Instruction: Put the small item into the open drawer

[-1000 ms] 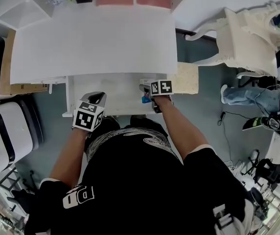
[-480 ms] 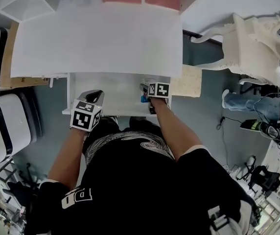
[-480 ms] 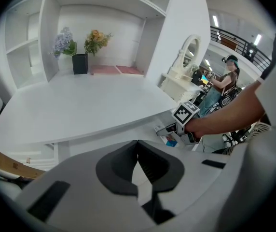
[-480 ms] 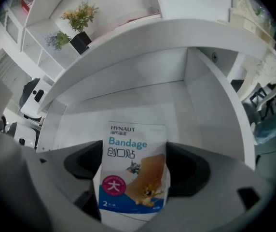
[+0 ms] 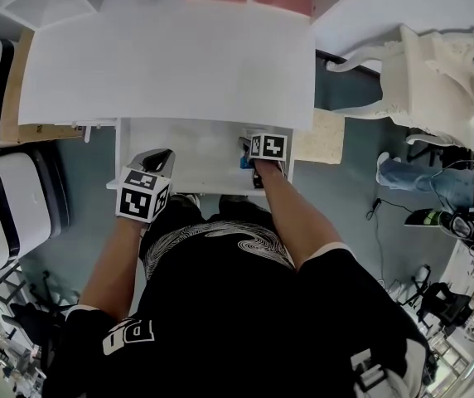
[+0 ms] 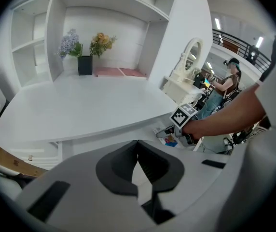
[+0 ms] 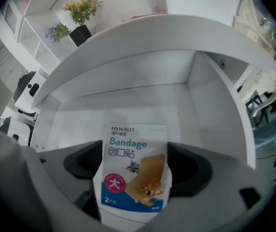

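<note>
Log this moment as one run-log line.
phase: placing | right gripper: shut on bandage pack, over open drawer | left gripper: shut, empty | release: not yet done

i count two claws on my rig: the left claw (image 6: 138,149) and the right claw (image 7: 134,166). one bandage packet (image 7: 134,173) sits between the right claw's jaws. one open drawer (image 7: 128,100) lies just ahead of and below that claw. one white desk (image 6: 80,105) spreads beyond both claws. one black pot (image 6: 85,65) stands far ahead of the left claw and holds two bunches, the lilac flowers (image 6: 69,41) and the yellow flowers (image 6: 101,42). two pink pads lie right of the pot, the left pad (image 6: 106,72) and the right pad (image 6: 132,73). one oval mirror (image 6: 192,57) is off to the left claw's right, with one other person (image 6: 227,81) past it.
</note>
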`<action>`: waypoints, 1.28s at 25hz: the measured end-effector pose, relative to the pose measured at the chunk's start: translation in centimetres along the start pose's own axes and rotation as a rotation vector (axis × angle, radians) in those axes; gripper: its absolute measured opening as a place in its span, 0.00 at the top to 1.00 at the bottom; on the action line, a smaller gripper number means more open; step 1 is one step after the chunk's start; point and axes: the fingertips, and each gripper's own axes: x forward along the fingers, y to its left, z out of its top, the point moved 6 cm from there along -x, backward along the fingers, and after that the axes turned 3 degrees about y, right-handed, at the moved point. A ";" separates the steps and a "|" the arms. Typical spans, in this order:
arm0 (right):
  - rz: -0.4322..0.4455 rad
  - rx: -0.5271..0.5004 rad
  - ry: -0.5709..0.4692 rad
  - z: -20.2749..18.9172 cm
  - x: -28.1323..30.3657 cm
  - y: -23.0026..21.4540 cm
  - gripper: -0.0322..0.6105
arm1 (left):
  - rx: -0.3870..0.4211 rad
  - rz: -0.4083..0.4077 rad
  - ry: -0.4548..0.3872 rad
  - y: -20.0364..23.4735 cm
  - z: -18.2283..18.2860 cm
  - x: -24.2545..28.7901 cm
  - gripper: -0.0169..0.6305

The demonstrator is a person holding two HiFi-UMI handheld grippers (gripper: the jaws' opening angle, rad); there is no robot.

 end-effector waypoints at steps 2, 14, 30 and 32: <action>0.012 0.013 0.002 0.0 -0.1 0.0 0.32 | -0.001 -0.001 -0.006 0.1 0.0 -0.1 0.95; 0.044 0.055 -0.023 -0.2 -2.1 -0.1 0.32 | 0.030 -0.026 -0.042 -0.1 0.8 -0.3 0.95; 0.348 0.070 -0.377 0.9 -15.9 5.6 0.94 | 0.060 -0.128 -0.160 -0.8 4.3 -2.1 0.95; 0.381 0.059 -0.421 1.2 -17.7 6.8 0.94 | 0.054 -0.150 -0.175 -0.7 4.5 -2.6 0.95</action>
